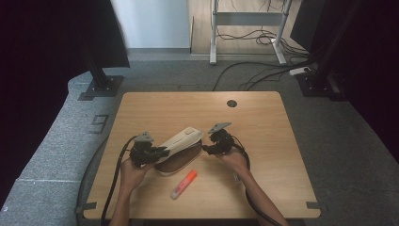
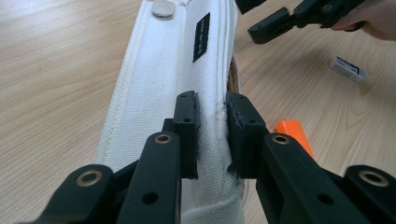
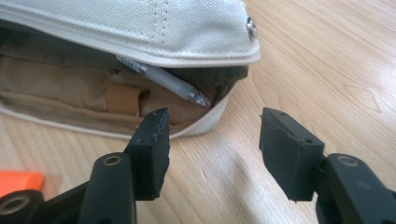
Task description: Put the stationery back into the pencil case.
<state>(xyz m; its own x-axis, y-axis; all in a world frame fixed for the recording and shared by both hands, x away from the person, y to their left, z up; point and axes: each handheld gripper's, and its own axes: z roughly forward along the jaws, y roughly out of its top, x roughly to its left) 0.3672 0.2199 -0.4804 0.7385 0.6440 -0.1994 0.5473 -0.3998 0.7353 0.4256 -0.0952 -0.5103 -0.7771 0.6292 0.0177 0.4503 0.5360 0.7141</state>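
A white canvas pencil case (image 1: pixel 181 141) with a brown lining lies open in the middle of the wooden table (image 1: pixel 263 122). My left gripper (image 1: pixel 162 151) is shut on the edge of its raised white lid (image 2: pixel 163 70), pads pinching the seam (image 2: pixel 212 135). At the case's right end my right gripper (image 1: pixel 205 148) stands open with nothing between its jaws (image 3: pixel 212 140), just off the case's mouth. A grey pen (image 3: pixel 168 81) lies inside the case (image 3: pixel 140 23), its tip poking out under the lid.
An orange highlighter (image 1: pixel 184 184) lies on the table in front of the case. A small white eraser (image 2: pixel 348 68) sits by the person's right hand. A cable hole (image 1: pixel 231 103) is at the table's far edge. Cables trail from both grippers.
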